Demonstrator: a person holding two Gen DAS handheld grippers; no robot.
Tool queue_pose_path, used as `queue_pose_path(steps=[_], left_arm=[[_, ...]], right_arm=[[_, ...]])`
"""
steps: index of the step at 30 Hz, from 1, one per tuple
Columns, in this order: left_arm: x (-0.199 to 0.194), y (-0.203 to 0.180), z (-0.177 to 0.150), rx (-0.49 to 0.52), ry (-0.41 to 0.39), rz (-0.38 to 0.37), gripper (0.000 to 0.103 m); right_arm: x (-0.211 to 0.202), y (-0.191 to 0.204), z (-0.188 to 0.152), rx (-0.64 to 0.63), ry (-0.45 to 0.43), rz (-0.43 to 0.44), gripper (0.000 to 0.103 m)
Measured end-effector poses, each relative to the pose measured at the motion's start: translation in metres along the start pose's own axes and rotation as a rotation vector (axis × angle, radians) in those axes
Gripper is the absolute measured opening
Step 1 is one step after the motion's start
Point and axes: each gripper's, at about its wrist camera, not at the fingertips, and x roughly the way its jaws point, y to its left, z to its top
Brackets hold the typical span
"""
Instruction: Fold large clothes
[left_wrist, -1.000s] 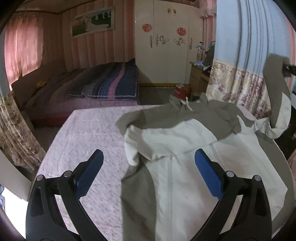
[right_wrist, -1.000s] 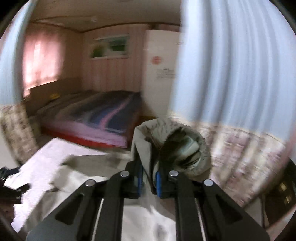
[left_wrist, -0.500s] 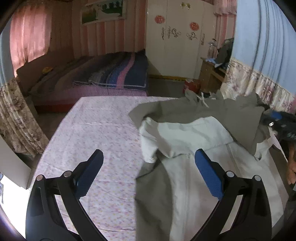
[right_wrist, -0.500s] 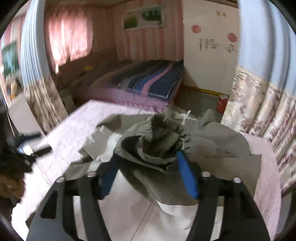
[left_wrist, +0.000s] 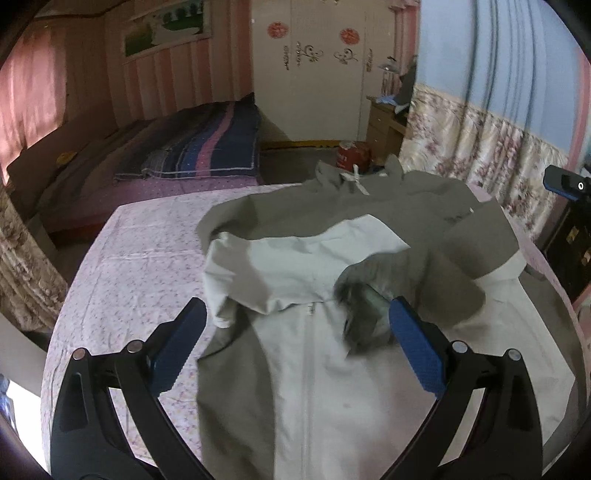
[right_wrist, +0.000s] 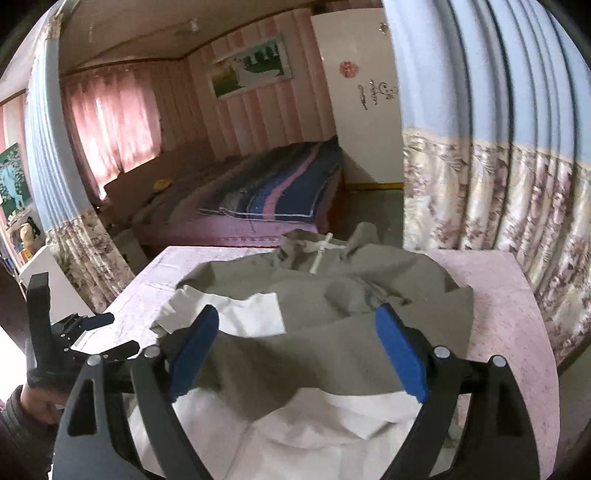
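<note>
Jacket (left_wrist: 332, 369) lies spread on bench (left_wrist: 129, 266), sleeves folded across chest. Soft, light, limp, likely slippery shell; best pinched at hem or shoulder seam. Left tongs (left_wrist: 295, 347) spread, empty. Right tongs (right_wrist: 299, 350) just opened, cloth beneath, not pinched.

light: dim, pink curtained window (right_wrist: 110, 136) glow | blur: slight | edges: fisheye-bent
</note>
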Motion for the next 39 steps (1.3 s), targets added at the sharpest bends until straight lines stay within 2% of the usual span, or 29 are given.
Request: queue_pose_path(steps=[4, 9, 14, 16, 17, 18, 21, 23, 27, 29, 31, 35, 37, 38, 39], left_arm=[[0.021, -0.021, -0.003, 0.005, 0.056, -0.082, 0.098], [0.034, -0.053, -0.012, 0.042, 0.086, -0.122, 0.098], [0.062, -0.070, -0.009, 0.015, 0.130, -0.183, 0.097], [0.073, -0.075, -0.008, 0.025, 0.137, -0.181, 0.083], [0.078, -0.078, -0.008, 0.029, 0.143, -0.185, 0.058], [0.081, -0.079, -0.007, 0.031, 0.148, -0.191, 0.023], [0.076, -0.072, -0.002, 0.053, 0.123, -0.203, 0.007], [0.062, -0.057, 0.005, 0.096, 0.067, -0.144, 0.005], [0.016, 0.010, 0.028, 0.059, -0.074, -0.057, 0.005], [0.003, 0.032, 0.032, 0.075, -0.123, -0.004, 0.006], [0.002, 0.056, 0.031, 0.065, -0.119, 0.025, 0.007], [0.014, 0.078, 0.013, 0.048, -0.092, -0.045, 0.009], [0.029, 0.075, -0.004, 0.095, -0.064, -0.055, 0.017], [0.036, 0.074, -0.011, 0.110, -0.038, -0.053, 0.026], [0.044, 0.073, -0.018, 0.118, -0.007, -0.049, 0.040]], right_arm=[[-0.002, -0.019, -0.005, 0.019, 0.002, -0.035, 0.087], [-0.008, -0.046, -0.014, 0.053, 0.015, -0.087, 0.087], [-0.008, -0.066, -0.025, 0.088, 0.029, -0.112, 0.087], [-0.009, -0.069, -0.027, 0.093, 0.030, -0.119, 0.087], [-0.009, -0.071, -0.029, 0.089, 0.033, -0.126, 0.087], [-0.009, -0.072, -0.031, 0.084, 0.036, -0.138, 0.087], [-0.005, -0.080, -0.036, 0.049, 0.064, -0.237, 0.087], [-0.001, -0.091, -0.039, 0.052, 0.082, -0.285, 0.087], [0.011, -0.107, -0.043, 0.109, 0.109, -0.274, 0.087], [0.024, -0.105, -0.041, 0.108, 0.125, -0.257, 0.087], [0.037, -0.100, -0.038, 0.111, 0.140, -0.234, 0.087], [0.077, -0.093, -0.029, 0.099, 0.177, -0.201, 0.087], [0.096, -0.096, -0.027, 0.112, 0.205, -0.214, 0.087], [0.107, -0.100, -0.026, 0.123, 0.217, -0.228, 0.087], [0.115, -0.105, -0.026, 0.139, 0.230, -0.241, 0.087]])
